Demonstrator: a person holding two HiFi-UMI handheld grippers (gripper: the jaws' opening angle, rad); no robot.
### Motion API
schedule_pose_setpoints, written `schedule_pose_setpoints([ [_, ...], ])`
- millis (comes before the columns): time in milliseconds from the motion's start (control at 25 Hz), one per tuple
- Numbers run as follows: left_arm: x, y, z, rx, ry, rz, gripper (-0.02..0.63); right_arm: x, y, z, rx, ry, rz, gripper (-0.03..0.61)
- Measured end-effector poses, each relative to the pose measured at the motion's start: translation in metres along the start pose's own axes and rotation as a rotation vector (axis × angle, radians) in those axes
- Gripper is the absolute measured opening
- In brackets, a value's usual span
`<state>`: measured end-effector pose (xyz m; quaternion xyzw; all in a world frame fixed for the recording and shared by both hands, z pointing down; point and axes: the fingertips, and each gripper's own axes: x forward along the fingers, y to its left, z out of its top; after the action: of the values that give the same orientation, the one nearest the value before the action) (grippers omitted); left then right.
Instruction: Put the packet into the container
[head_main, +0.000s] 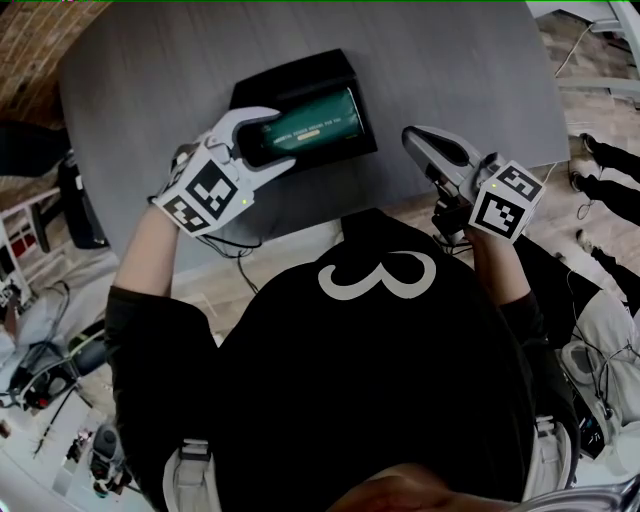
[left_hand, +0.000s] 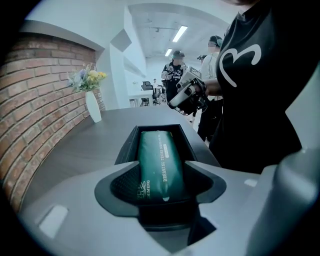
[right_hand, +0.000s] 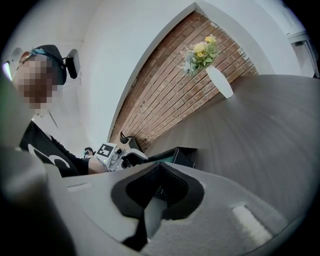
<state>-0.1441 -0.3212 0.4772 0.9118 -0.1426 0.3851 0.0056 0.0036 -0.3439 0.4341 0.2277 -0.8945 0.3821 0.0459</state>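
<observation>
Green and soft-looking, the packet (left_hand: 159, 165) lies lengthwise inside the black container (head_main: 340, 68), which sits on the grey table (head_main: 150, 80) toward my side of it. My left gripper (left_hand: 161, 175) reaches over the container's near end with its jaws spread wide, one on either side of the packet's near end. The packet sits between them, but as far as I can see the pads do not squeeze it, and a strip of the left pad's dark textured face shows bare beside it. White print runs along the packet's top. My right gripper (head_main: 422, 140) hangs to the right of the container, apart from it, over the table near its edge, with its jaws brought together and nothing between them. In the left gripper view a white vase (left_hand: 93, 107) of flowers stands farther along the table beside a brick wall (left_hand: 35, 100), and other people (left_hand: 175, 75) stand well beyond the table's far end
</observation>
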Motion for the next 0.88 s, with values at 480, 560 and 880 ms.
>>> schedule_pose_setpoints([
  [480,-0.004,0.011,0.005,-0.044,-0.012,0.105,0.382,-0.009,0.022,0.013,-0.077,-0.033,0.030,0.002],
  [560,-0.016,0.018,0.012,-0.101,-0.061,0.145,0.383,-0.012,0.028,0.018,-0.141,-0.038,0.021,0.002],
  [880,-0.067,0.013,0.027,-0.489,-0.261,0.398,0.249,-0.025,0.063,0.030,-0.224,-0.088,0.033,0.002],
])
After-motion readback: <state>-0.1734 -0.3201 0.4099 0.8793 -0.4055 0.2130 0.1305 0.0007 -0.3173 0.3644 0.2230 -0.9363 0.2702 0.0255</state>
